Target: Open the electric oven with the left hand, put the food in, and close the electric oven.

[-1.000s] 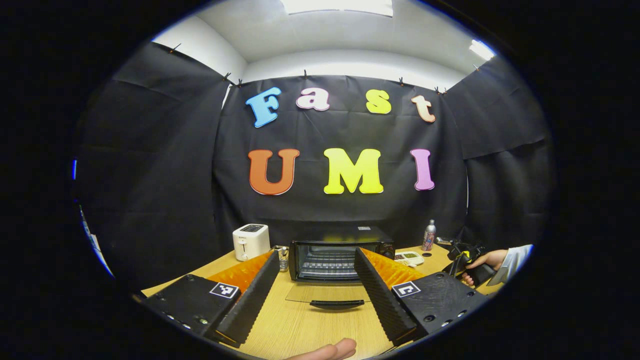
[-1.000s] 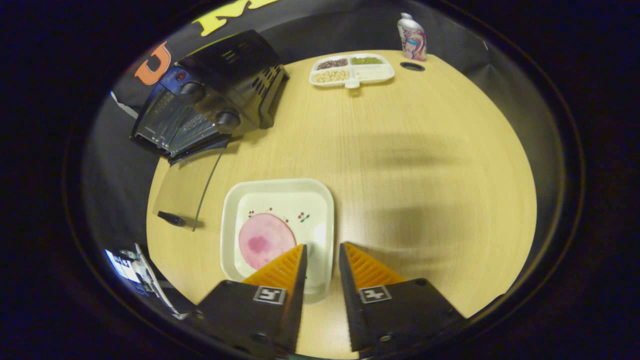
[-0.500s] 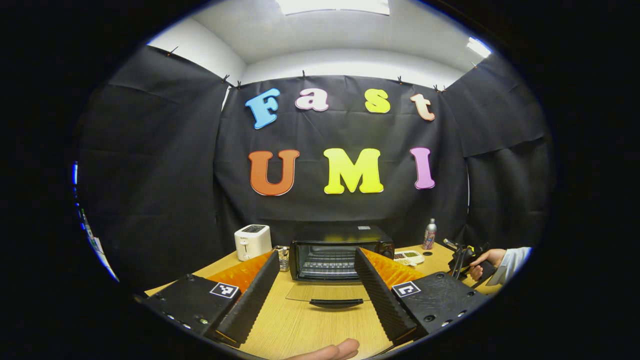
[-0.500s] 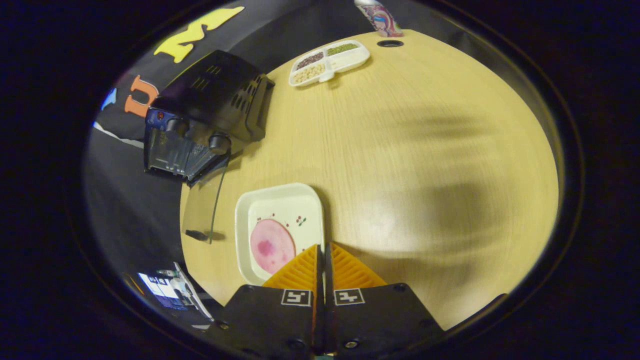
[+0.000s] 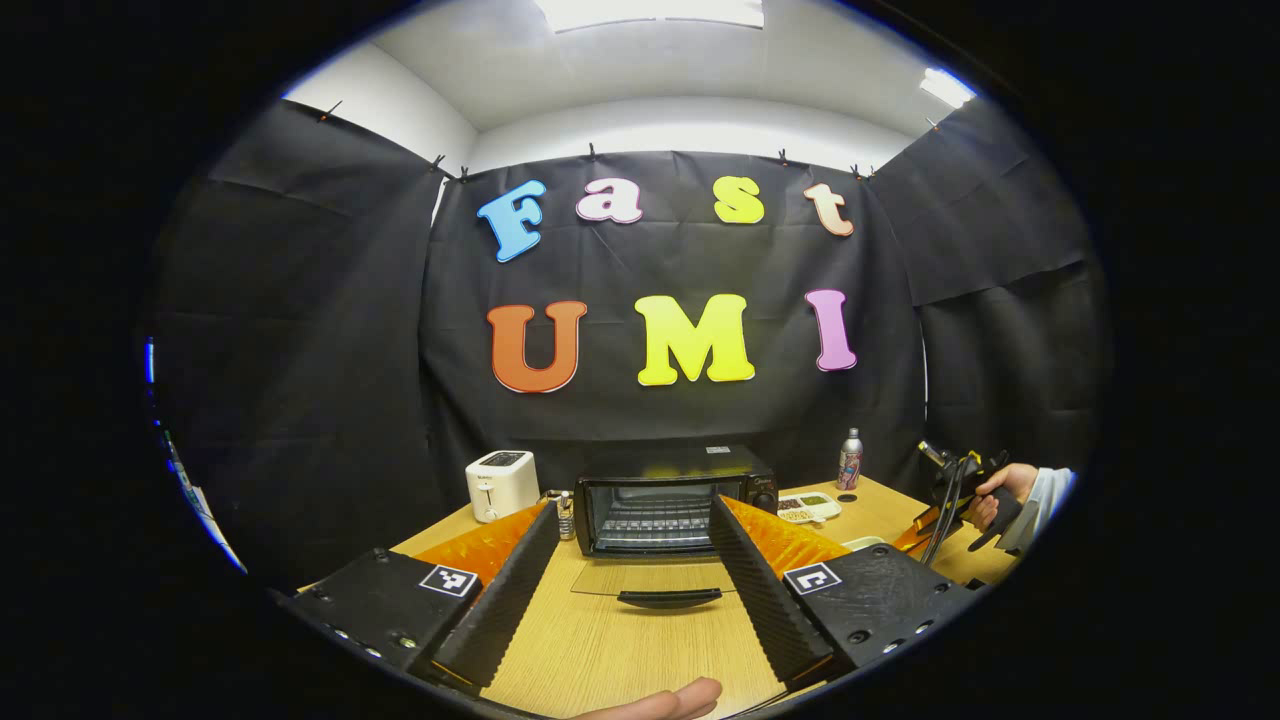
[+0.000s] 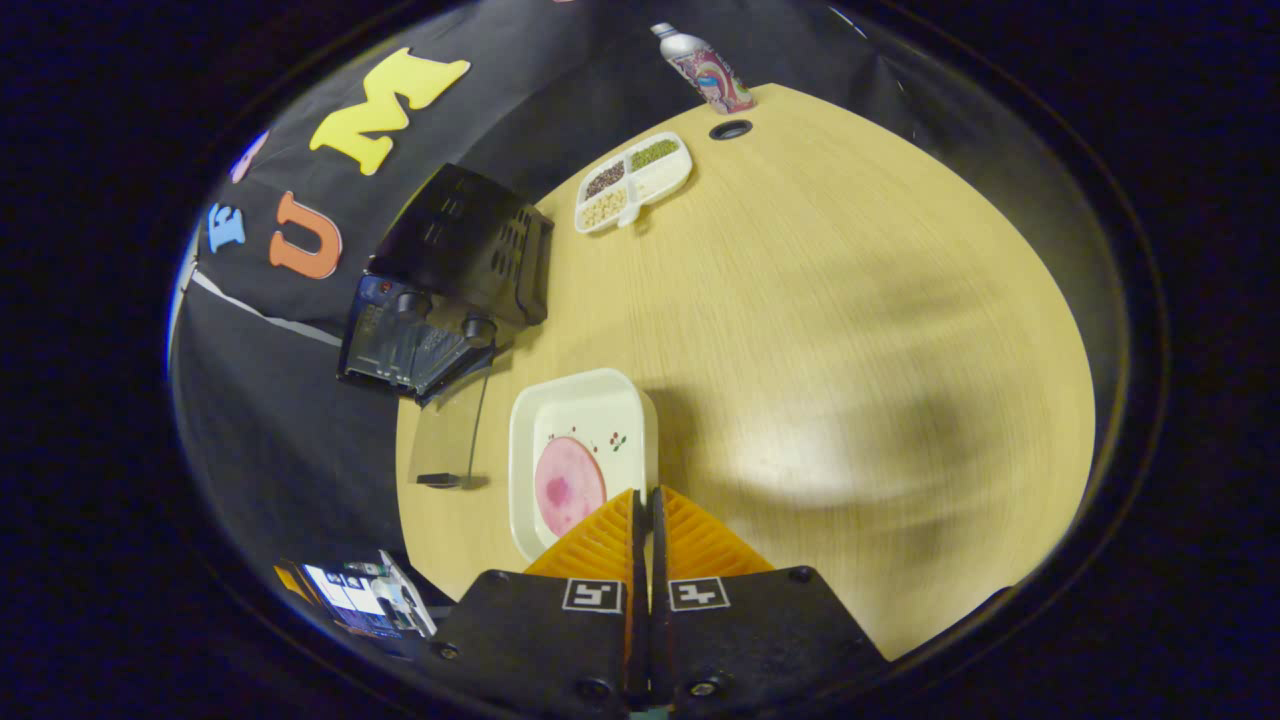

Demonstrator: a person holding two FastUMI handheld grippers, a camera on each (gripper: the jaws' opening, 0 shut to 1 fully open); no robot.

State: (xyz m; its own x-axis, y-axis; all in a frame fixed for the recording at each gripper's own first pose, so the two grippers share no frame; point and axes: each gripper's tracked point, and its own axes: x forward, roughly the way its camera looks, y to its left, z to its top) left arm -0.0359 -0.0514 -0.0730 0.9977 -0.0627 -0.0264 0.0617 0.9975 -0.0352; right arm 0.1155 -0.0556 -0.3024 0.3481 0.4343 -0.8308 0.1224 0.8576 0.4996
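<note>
Fingers of my right gripper (image 6: 645, 505) pressed together on the near rim of the white square plate (image 6: 580, 415), pinching its edge; plate looks lifted off the wooden table (image 6: 820, 330), its shadow falling to its right. Pink round slice of food (image 6: 568, 485) lies on the plate, just ahead of my fingertips. Beyond the plate, to the left in the right gripper view, the black electric oven (image 6: 450, 280) stands with its glass door (image 6: 445, 445) folded down flat, handle at the near end. Farther back, a divided snack tray (image 6: 632, 180) and a bottle (image 6: 705, 70) near the table's far edge. My left gripper (image 5: 632, 520) spread wide, holding nothing, hanging over the table (image 5: 600, 650) and facing the oven (image 5: 675, 500); its open door (image 5: 655, 585) lies between my fingers. White toaster (image 5: 502, 482) left of the oven, bottle (image 5: 850, 460) to the right. Far right in the left gripper view, my other hand (image 5: 995, 490) grips the right gripper's handle.
</note>
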